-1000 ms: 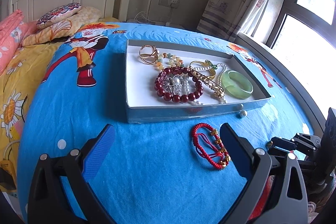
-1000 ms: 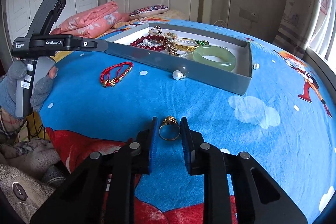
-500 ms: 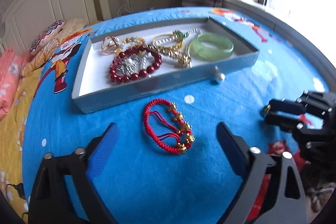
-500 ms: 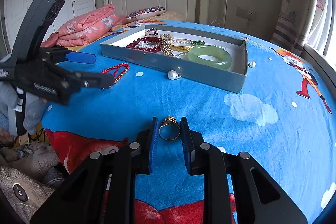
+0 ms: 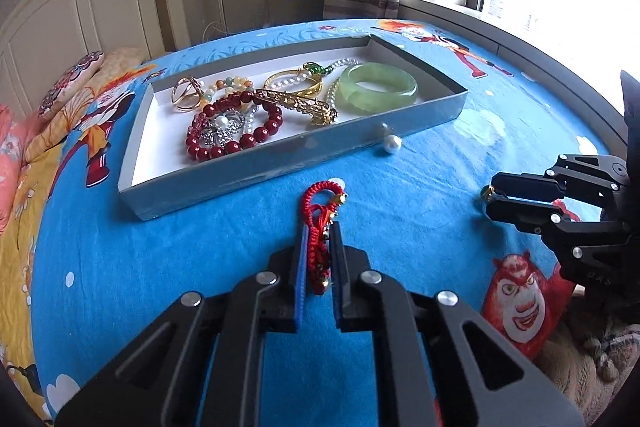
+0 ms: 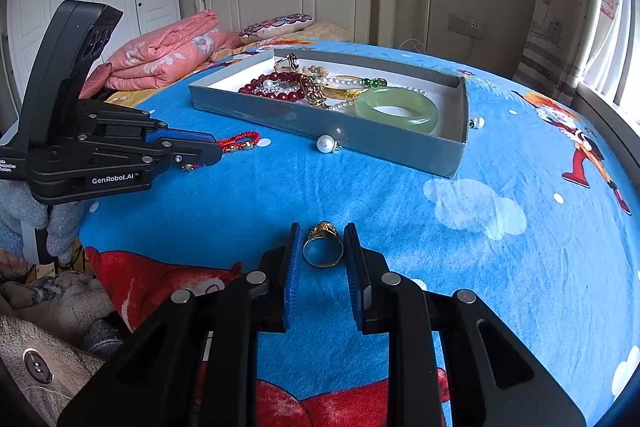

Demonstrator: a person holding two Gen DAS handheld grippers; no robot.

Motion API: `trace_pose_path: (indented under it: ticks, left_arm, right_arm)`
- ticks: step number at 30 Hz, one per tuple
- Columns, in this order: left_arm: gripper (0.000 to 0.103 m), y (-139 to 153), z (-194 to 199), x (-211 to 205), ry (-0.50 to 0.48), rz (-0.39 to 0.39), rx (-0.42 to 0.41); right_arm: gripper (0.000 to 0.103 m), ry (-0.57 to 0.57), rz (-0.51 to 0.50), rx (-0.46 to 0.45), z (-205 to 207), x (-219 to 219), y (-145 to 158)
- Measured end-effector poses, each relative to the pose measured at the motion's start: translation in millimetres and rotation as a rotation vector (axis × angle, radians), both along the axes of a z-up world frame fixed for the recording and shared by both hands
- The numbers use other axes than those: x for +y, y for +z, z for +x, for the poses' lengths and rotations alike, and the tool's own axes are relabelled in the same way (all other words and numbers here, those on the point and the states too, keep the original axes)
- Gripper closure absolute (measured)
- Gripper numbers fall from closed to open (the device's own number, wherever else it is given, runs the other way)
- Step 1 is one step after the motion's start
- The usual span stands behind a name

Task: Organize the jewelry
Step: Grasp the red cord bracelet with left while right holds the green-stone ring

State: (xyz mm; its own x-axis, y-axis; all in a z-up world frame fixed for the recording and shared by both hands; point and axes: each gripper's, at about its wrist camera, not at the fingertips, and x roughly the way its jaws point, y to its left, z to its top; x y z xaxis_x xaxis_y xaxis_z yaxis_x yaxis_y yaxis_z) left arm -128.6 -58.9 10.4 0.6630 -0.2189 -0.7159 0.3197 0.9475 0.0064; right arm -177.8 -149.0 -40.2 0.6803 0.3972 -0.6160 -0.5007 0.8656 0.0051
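A grey jewelry tray on the blue bedspread holds a green jade bangle, a dark red bead bracelet, gold pieces and pearls. My left gripper is shut on the red cord bracelet, squeezed between its pads in front of the tray; it also shows in the right wrist view. My right gripper is shut on a gold ring and holds it upright over the bedspread, right of the bracelet. The tray also shows in the right wrist view.
A loose pearl earring lies against the tray's front wall, and another by its right end. Folded pink quilt and a pillow lie by the white headboard. A window is to the right. A plush blanket hangs off the bed's near edge.
My left gripper moved forward over the red cord bracelet and closed on it, bunching it between the pads. My right gripper still holds the gold ring, nearly unmoved.
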Motion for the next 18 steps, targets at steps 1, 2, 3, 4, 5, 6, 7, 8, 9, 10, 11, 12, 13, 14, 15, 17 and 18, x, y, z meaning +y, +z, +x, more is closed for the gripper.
trace_pose_path:
  ticks: [1, 2, 3, 4, 5, 6, 7, 8, 9, 10, 11, 12, 13, 14, 15, 17, 18]
  left_arm:
    - [0.095, 1, -2, 0, 0.002, -0.001, -0.003]
    - [0.095, 1, -2, 0, 0.001, 0.001, -0.005]
    - [0.095, 2, -3, -1, 0.001, 0.007, -0.010]
    - [0.095, 3, -4, -2, 0.002, 0.012, -0.015]
    - [0.095, 4, -5, -2, 0.002, 0.016, -0.022]
    - [0.095, 6, -6, -3, 0.001, 0.018, -0.028]
    - [0.095, 8, -8, -3, 0.000, 0.021, -0.038]
    - [0.095, 10, -9, -3, 0.002, 0.024, -0.048]
    - [0.095, 13, -10, -3, 0.004, 0.024, -0.060]
    - [0.095, 15, -11, -3, 0.002, 0.023, -0.064]
    - [0.095, 17, -12, -3, 0.000, 0.024, -0.069]
    - [0.095, 19, -12, -3, 0.002, 0.027, -0.077]
    - [0.095, 20, -13, -2, 0.003, 0.028, -0.080]
    - [0.095, 22, -13, -2, 0.003, 0.027, -0.080]
    - [0.095, 23, -14, -2, 0.003, 0.026, -0.081]
    - [0.095, 25, -13, -1, 0.008, 0.028, -0.083]
    - [0.095, 26, -13, 0, 0.009, 0.027, -0.083]
  right_arm:
    - [0.081, -0.001, 0.003, -0.006, -1, -1, 1]
    - [0.081, -0.002, 0.006, -0.014, -2, -2, 3]
    - [0.081, -0.004, 0.009, -0.019, -3, -2, 4]
    - [0.081, -0.005, 0.011, -0.022, -4, -3, 5]
    - [0.081, -0.007, 0.012, -0.024, -4, -3, 5]
    - [0.081, -0.008, 0.013, -0.026, -4, -3, 5]
    - [0.081, -0.009, 0.014, -0.027, -5, -3, 6]
    - [0.081, -0.010, 0.015, -0.031, -4, -4, 6]
    - [0.081, -0.011, 0.015, -0.033, -4, -4, 7]
    - [0.081, -0.012, 0.015, -0.036, -5, -4, 7]
    - [0.081, -0.014, 0.017, -0.039, -5, -4, 8]
    - [0.081, -0.015, 0.019, -0.042, -6, -5, 8]
    - [0.081, -0.016, 0.020, -0.045, -6, -5, 9]
    - [0.081, -0.018, 0.021, -0.047, -6, -5, 10]
    - [0.081, -0.019, 0.023, -0.050, -6, -6, 11]
    - [0.081, -0.022, 0.028, -0.054, -5, -7, 14]
    - [0.081, -0.024, 0.029, -0.057, -5, -8, 15]
